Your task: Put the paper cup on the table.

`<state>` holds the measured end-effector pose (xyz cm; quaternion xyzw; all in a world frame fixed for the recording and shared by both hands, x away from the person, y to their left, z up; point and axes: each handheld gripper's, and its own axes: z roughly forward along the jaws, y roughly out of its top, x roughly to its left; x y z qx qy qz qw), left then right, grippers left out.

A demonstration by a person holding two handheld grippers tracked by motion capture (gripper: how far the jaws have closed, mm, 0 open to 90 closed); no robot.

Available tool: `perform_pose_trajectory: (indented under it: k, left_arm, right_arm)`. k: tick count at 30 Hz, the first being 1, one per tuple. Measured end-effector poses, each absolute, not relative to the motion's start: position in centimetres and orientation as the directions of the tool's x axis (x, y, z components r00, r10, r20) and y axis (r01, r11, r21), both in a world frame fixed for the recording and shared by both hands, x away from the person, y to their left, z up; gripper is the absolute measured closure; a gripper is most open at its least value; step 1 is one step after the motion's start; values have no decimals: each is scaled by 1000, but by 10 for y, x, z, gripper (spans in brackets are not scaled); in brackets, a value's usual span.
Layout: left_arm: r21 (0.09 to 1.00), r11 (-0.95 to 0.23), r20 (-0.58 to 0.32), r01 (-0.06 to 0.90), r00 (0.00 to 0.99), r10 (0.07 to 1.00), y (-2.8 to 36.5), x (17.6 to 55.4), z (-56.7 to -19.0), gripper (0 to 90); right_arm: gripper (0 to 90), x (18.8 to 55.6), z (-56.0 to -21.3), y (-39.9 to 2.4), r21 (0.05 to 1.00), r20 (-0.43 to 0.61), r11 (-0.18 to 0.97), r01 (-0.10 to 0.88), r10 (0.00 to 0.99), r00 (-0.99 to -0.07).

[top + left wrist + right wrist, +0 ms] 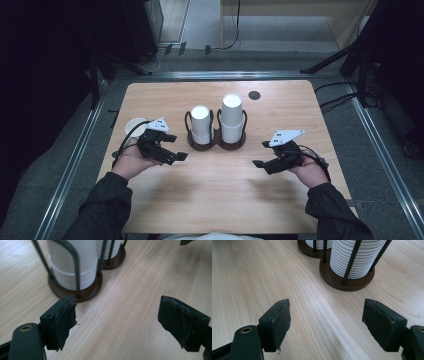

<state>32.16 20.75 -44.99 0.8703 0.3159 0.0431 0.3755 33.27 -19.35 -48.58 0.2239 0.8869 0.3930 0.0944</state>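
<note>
1. Left tongs (175,149) gape wide, nothing gripped; same for the right tongs (261,154).
2. Cup holder (216,142) sits mid-worktop (210,190) between them, both stacks' tops cropped in the gripper views.
3. Loose cup (134,125) half-hidden behind the left hand.

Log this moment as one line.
left claw: open, empty | right claw: open, empty | cup holder: mid-table, two white cup stacks, untouched | loose cup: behind left claw

cup holder (216,142): dark double base, table centre | cup stacks (231,117): white, upright, right taller
</note>
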Motion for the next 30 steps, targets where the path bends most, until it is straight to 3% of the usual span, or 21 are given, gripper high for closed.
perform_pose_trajectory:
  k: [30]
  left_arm:
    - [704, -543, -155, 457, 845, 512, 159, 304, -459, 150]
  right_arm:
    - [226, 325, -482, -180, 755, 3, 593, 280, 424, -906]
